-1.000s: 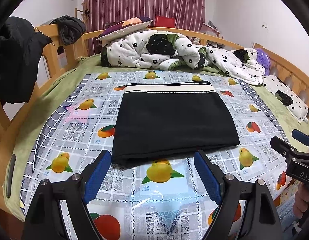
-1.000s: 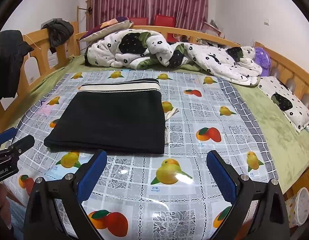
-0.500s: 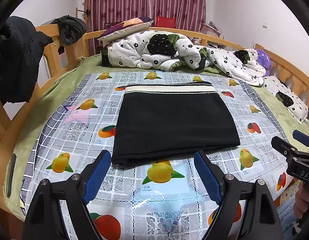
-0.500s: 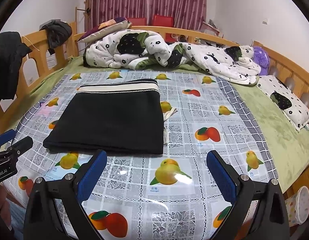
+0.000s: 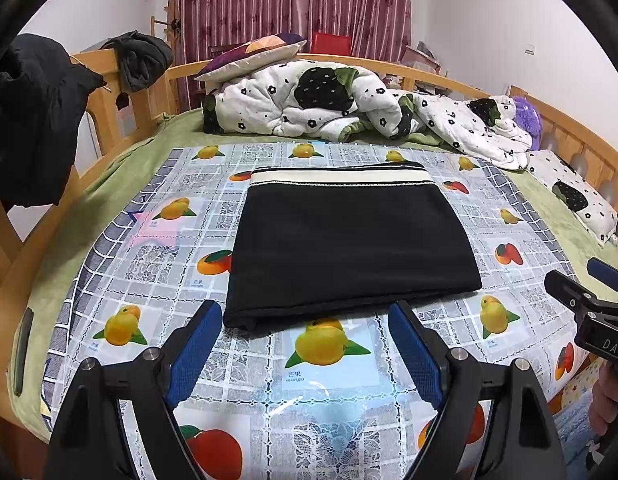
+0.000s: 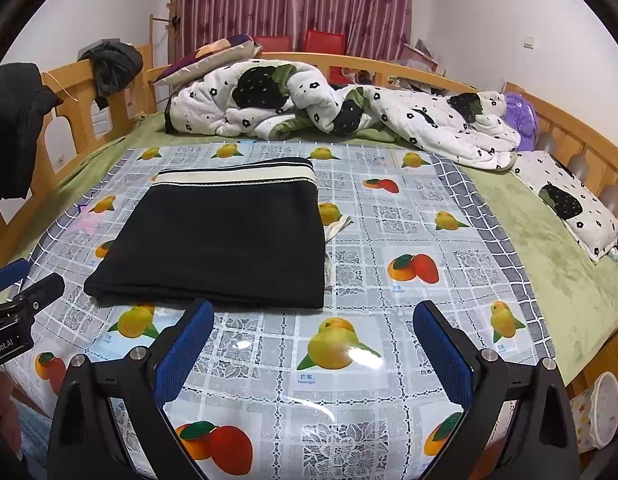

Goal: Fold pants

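Observation:
The black pants (image 5: 349,244) lie folded into a flat rectangle on the fruit-print cloth (image 5: 149,256), cream waistband at the far edge. My left gripper (image 5: 305,344) is open and empty, just short of the pants' near edge. My right gripper (image 6: 313,344) is open and empty, near the pants' (image 6: 221,240) front right corner, a little back from them. The right gripper also shows at the right edge of the left wrist view (image 5: 589,300); the left gripper shows at the left edge of the right wrist view (image 6: 21,292).
A rumpled white flowered quilt (image 5: 329,100) and a pillow (image 5: 253,54) lie at the bed's far end. Dark clothes (image 5: 25,120) hang on the wooden rail at left. A small pillow (image 6: 573,204) lies on the green sheet at right. A white drawstring (image 6: 335,226) pokes out beside the pants.
Both grippers have drawn back and risen slightly from the pants, staying open. The pants have not moved.

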Action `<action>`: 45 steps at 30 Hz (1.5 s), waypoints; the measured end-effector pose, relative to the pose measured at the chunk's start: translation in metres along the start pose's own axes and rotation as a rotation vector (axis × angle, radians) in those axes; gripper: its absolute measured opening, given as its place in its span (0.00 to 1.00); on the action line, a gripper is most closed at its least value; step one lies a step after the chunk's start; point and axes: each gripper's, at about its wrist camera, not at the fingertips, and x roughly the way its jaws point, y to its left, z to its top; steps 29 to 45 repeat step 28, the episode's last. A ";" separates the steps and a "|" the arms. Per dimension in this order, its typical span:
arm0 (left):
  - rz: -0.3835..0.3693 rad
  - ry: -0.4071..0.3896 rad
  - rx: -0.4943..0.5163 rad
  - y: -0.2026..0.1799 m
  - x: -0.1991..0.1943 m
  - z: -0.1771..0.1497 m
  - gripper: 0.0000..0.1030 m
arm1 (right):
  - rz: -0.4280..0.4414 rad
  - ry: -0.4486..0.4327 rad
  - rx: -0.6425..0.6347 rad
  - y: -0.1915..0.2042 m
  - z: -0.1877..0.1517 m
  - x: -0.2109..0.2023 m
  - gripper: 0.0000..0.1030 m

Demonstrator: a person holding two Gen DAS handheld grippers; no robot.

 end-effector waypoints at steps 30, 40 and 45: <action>0.001 -0.003 0.003 0.002 0.000 0.001 0.82 | -0.009 -0.003 0.002 0.001 -0.001 0.000 0.96; 0.001 -0.003 0.003 0.002 0.000 0.001 0.82 | -0.009 -0.003 0.002 0.001 -0.001 0.000 0.96; 0.001 -0.003 0.003 0.002 0.000 0.001 0.82 | -0.009 -0.003 0.002 0.001 -0.001 0.000 0.96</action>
